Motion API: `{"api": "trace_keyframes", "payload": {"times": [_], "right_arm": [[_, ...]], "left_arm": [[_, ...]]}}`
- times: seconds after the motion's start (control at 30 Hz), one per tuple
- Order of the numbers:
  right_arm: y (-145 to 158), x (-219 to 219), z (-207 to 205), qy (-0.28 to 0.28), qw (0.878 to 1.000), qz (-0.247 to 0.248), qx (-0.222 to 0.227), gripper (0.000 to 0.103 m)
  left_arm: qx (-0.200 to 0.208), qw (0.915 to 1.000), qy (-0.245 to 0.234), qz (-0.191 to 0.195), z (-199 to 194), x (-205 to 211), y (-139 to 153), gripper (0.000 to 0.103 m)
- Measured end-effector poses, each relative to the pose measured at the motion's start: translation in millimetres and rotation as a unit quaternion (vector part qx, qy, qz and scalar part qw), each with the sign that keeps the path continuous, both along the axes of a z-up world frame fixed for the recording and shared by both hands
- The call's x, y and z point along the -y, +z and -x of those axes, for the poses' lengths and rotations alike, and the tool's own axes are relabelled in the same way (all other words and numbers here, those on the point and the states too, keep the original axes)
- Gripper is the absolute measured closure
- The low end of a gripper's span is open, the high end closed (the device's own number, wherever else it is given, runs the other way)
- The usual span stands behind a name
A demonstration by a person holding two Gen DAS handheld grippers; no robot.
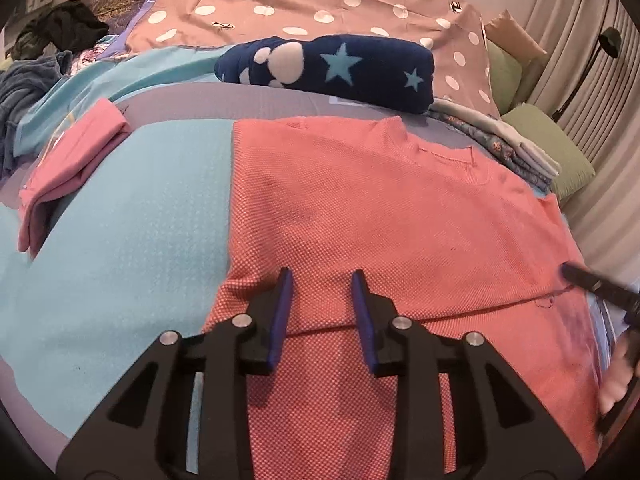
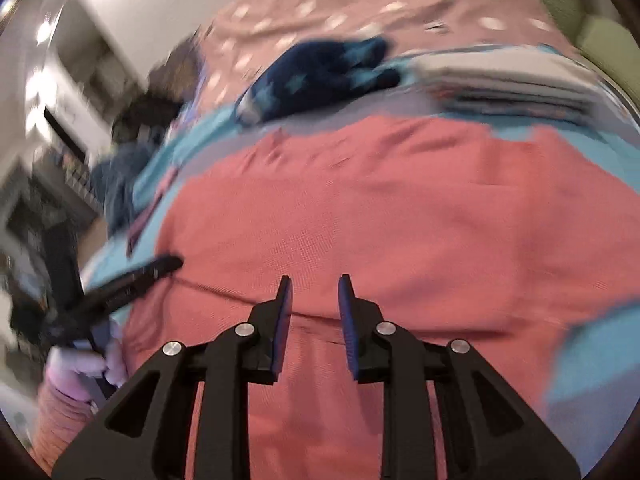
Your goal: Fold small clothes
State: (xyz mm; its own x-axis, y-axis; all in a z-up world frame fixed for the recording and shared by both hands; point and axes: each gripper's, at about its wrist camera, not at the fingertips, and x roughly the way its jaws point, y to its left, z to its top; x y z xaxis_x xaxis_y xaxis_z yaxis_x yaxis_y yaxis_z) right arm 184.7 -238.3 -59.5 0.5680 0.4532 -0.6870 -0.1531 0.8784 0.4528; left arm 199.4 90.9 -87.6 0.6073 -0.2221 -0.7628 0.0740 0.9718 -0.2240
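A coral-red knit shirt (image 1: 384,208) lies spread on the bed, its left side folded in to a straight edge and its bottom part doubled up along a fold line near me. My left gripper (image 1: 322,280) is open and empty just above the shirt's lower left part. My right gripper (image 2: 314,282) is open and empty above the shirt (image 2: 380,208) near its lower fold. The right wrist view is blurred. Each gripper shows at the edge of the other's view: the right gripper (image 1: 592,280), the left gripper (image 2: 136,280).
A folded pink garment (image 1: 72,168) lies at the left on the light blue cover (image 1: 128,216). A navy star-patterned fleece (image 1: 332,68) lies behind the shirt. A stack of folded clothes (image 1: 500,140) sits at the back right beside green cushions (image 1: 556,148). Dark clothes (image 1: 60,24) pile at far left.
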Motion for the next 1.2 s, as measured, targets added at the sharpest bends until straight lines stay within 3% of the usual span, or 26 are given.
{"api": "trace_keyframes", "payload": {"times": [0.13,0.2,0.23,0.33,0.37,0.43,0.53,0.67,0.8,0.83,0.9,0.97,1.07,1.2], "right_arm": [[-2.2,108.9,25.6,-0.123,0.992,-0.040,-0.002,0.077],[-11.0,164.6,41.9,-0.194,0.979,-0.060,-0.018,0.076],[-16.7,192.0,50.2,-0.230,0.970,-0.071,-0.027,0.075],[-36.9,259.8,71.4,-0.327,0.939,-0.088,-0.060,0.065],[-43.0,272.1,74.3,-0.341,0.934,-0.078,-0.071,0.059],[-57.5,292.9,77.4,-0.360,0.926,-0.068,-0.091,0.058],[-77.2,311.6,83.0,-0.378,0.910,-0.137,-0.099,0.057],[-95.1,334.0,84.7,-0.431,0.874,-0.204,-0.093,0.055],[-117.6,356.2,84.9,-0.482,0.827,-0.279,-0.079,0.055],[-116.2,360.6,84.8,-0.488,0.823,-0.282,-0.076,0.057],[-114.5,364.3,79.1,-0.497,0.824,-0.261,-0.079,0.071],[-113.3,363.7,73.8,-0.493,0.827,-0.259,-0.078,0.098],[-100.5,357.9,68.9,-0.471,0.834,-0.283,-0.049,0.099],[-27.9,294.7,33.6,-0.350,0.905,-0.242,0.027,0.099]], "left_arm": [[0.000,0.9997,-0.002,-0.023,3.1,7.2,1.6,0.067],[0.008,0.9996,0.005,-0.027,6.0,12.1,9.0,0.053],[0.021,0.9995,0.011,-0.019,9.0,15.7,16.2,0.049],[0.064,0.9979,0.009,-0.006,16.1,30.7,34.8,0.025],[0.074,0.9972,0.008,-0.006,16.7,36.6,38.0,0.019],[0.077,0.9970,-0.002,-0.009,13.2,49.9,39.4,0.018],[0.055,0.9984,-0.012,-0.011,1.9,68.7,29.2,0.017],[0.030,0.9992,-0.017,-0.019,-9.0,85.3,15.1,0.017],[0.011,0.9992,-0.020,-0.032,-16.5,90.6,0.8,0.015],[0.010,0.9992,-0.019,-0.033,-16.9,90.6,-1.9,0.014],[0.012,0.9988,-0.020,-0.043,-15.9,93.6,-4.1,0.013],[0.011,0.9976,-0.023,-0.065,-16.2,100.0,-6.2,0.012],[0.009,0.9963,-0.025,-0.082,-17.9,104.7,-7.2,0.011],[0.009,0.9968,-0.026,-0.074,-18.3,101.4,-7.0,0.011]]}}
